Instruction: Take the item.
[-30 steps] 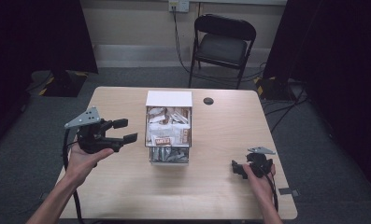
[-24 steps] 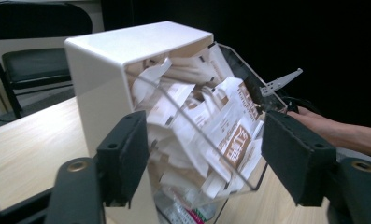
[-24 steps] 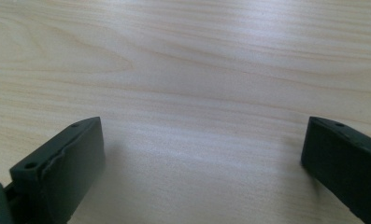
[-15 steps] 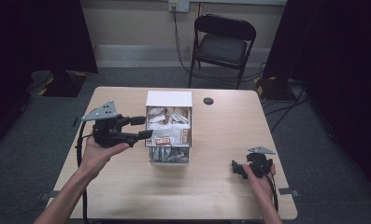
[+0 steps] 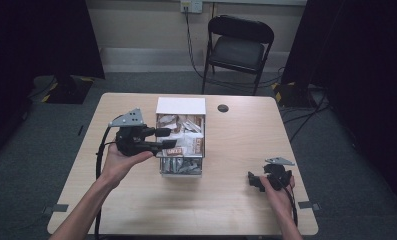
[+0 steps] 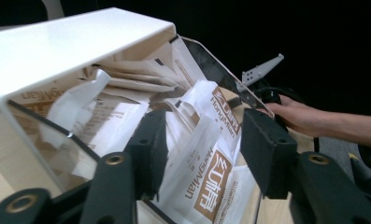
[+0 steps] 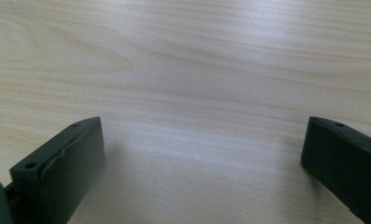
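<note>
Left hand-held gripper (image 5: 161, 138) gaping, empty, at clear box (image 5: 181, 142) of packets (image 6: 211, 177); right hand-held gripper (image 5: 258, 181) wide, empty, on counter (image 5: 226, 200); risks nudging box, snagging several packets.

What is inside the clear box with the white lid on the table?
The clear box holds white paper packets with brown printing, loosely piled. The left hand-held gripper points at them, open. The white lid hides whatever lies under it at the back.

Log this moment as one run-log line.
left claw: open, at box of packets | right claw: open, low over table, idle | nothing held
</note>
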`<state>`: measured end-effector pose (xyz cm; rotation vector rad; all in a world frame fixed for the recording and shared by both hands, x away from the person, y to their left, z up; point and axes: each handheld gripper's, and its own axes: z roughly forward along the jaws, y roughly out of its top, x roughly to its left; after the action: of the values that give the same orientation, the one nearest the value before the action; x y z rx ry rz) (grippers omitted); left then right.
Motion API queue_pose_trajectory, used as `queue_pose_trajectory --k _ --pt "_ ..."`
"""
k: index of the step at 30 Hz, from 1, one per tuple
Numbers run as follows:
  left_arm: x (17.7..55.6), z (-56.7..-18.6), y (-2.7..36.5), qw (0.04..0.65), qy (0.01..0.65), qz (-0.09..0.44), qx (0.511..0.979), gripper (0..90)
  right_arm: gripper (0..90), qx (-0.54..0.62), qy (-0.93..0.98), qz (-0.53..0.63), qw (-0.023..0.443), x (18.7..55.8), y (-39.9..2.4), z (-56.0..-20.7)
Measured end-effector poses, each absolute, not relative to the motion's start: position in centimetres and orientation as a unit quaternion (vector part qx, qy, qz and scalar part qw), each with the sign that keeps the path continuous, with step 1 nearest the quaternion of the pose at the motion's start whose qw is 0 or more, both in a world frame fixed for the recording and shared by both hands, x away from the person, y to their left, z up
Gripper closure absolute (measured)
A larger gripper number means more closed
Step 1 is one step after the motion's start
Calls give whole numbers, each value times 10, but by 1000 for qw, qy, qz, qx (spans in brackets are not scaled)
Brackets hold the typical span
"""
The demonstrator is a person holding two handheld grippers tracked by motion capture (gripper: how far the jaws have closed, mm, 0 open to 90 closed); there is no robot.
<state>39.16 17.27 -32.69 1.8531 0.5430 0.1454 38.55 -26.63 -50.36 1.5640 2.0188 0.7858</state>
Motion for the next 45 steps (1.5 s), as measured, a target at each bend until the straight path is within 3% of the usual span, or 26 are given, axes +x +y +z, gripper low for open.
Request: queue_pose_trajectory --k 17,31,39,45 --pt "394 -327 166 552 218 79 801 567 0 569 734 286 234 385 -266 -504" --pt "393 -326 168 548 208 58 808 724 0 568 736 287 233 385 -266 -504" --pt "391 -325 169 553 203 41 807 892 0 568 736 287 232 385 -266 -504" --pt "386 -321 166 557 196 34 807 900 0 568 736 287 233 385 -266 -504"
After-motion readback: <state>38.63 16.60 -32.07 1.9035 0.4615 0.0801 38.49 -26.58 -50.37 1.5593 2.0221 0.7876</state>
